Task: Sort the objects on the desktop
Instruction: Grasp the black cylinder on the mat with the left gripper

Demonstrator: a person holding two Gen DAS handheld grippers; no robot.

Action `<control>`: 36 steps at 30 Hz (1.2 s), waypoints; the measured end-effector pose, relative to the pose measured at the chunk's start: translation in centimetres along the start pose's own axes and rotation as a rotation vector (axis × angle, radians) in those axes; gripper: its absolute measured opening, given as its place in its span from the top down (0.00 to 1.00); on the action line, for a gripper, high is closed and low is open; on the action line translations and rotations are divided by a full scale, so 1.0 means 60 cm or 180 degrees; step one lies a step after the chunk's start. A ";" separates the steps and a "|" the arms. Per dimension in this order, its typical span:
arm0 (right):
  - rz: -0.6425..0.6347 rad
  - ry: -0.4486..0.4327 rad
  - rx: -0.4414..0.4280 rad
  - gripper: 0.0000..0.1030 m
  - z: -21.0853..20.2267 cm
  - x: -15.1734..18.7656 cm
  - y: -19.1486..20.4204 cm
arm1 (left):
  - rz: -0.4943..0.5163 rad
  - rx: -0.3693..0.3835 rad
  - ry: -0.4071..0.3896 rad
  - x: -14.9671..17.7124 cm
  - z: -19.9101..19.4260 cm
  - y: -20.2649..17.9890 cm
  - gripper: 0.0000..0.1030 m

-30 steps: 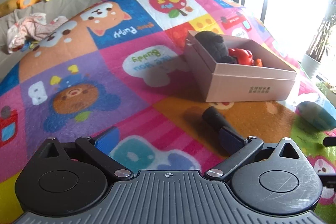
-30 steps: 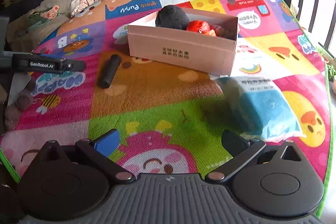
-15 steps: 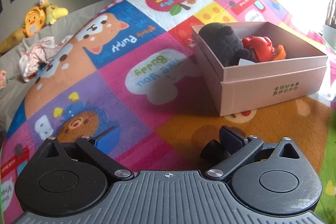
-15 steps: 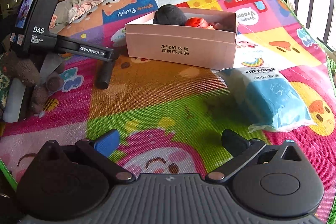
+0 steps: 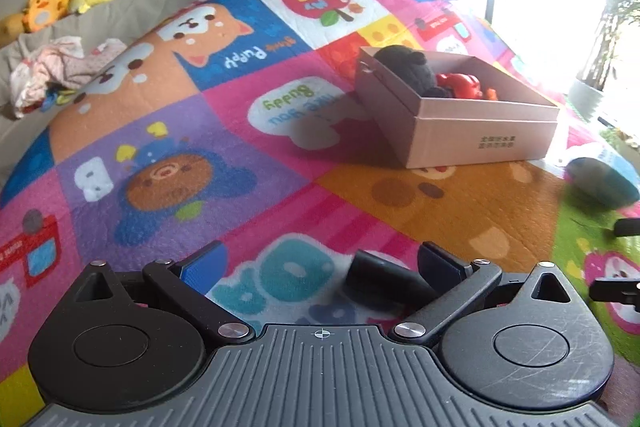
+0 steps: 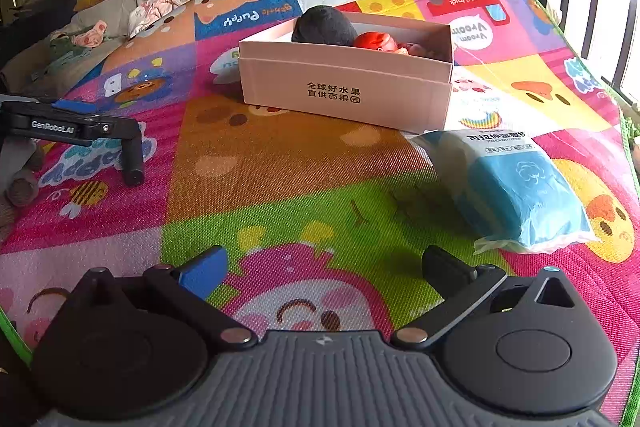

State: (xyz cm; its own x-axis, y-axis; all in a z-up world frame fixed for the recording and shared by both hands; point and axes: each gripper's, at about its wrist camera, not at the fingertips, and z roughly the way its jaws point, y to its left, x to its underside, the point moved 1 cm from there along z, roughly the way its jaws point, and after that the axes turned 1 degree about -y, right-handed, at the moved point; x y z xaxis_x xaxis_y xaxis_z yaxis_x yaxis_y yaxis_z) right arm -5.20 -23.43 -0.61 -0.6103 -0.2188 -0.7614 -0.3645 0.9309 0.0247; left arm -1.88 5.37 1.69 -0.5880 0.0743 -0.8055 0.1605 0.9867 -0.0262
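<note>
Half a second back the left gripper (image 5: 320, 267) sat closer to the pink box (image 5: 472, 131), with the black cylinder (image 5: 380, 283) tucked under its right finger; now the box lies farther off and the cylinder shows between the spread fingers, close against the right one and apart from the blue-padded left one. Whether that finger touches it cannot be told. From the right wrist view the left gripper (image 6: 120, 143) has dropped low over the mat (image 6: 288, 163), with the cylinder (image 6: 134, 161) under its tip, one end toward the camera. The right gripper (image 6: 324, 267) has hardly shifted: it hovers over the green patch with its fingers wide apart and nothing between them.

Inside the box sit a black plush toy (image 6: 324, 25) and a red toy (image 6: 376, 41); what lies behind the red one is too blurred to name. A blue wipes pack (image 6: 516, 187) lies just right of the box, near its corner; in the left wrist view the pack (image 5: 604, 179) is cut off by the glare and the frame edge. The cylinder's near end is hidden by the left gripper's body.
</note>
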 end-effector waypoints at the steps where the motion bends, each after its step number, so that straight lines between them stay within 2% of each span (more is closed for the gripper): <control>1: 0.0000 0.0001 0.0001 0.00 0.000 0.000 0.000 | 0.0019 0.0118 -0.0002 0.002 -0.003 -0.002 0.00; 3: -0.0003 0.0002 0.0002 0.00 0.000 0.000 0.000 | 0.0125 0.0358 -0.0012 0.008 -0.006 -0.017 0.00; 5: -0.0007 0.0003 0.0005 0.00 0.000 0.001 0.000 | 0.0251 0.0463 0.0008 0.013 -0.003 -0.033 0.00; 8: -0.0005 0.0002 0.0004 0.00 0.000 0.000 0.001 | 0.0408 0.0505 0.0096 0.020 0.006 -0.055 0.00; 17: -0.0005 0.0003 0.0004 0.00 0.001 0.000 0.001 | 0.0483 0.0736 0.0196 0.035 -0.002 -0.090 0.00; 19: -0.0005 0.0003 0.0004 0.00 0.001 0.000 0.001 | 0.0550 0.0717 0.0168 0.038 -0.008 -0.102 0.00; 24: -0.0006 0.0004 0.0004 0.00 0.001 0.000 0.001 | 0.0554 0.0395 0.0172 0.036 -0.001 -0.112 0.00; 28: -0.0008 0.0005 0.0005 0.00 0.000 0.000 0.002 | 0.0423 0.0349 0.0169 0.027 0.008 -0.106 0.00; 32: -0.0006 0.0005 0.0003 0.00 0.000 0.000 0.001 | 0.0513 0.0332 0.0158 0.021 0.019 -0.120 0.01; 36: 0.0007 0.0010 -0.0007 0.00 0.000 0.000 0.001 | 0.0498 0.0248 0.0143 0.016 0.027 -0.129 0.17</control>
State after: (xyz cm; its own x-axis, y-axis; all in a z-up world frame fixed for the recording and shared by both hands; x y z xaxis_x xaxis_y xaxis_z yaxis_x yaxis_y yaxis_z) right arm -5.22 -23.35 -0.63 -0.6134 -0.2176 -0.7592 -0.3646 0.9307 0.0279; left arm -2.39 -2.41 0.13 -0.5855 0.2342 -0.7761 0.3128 0.9485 0.0503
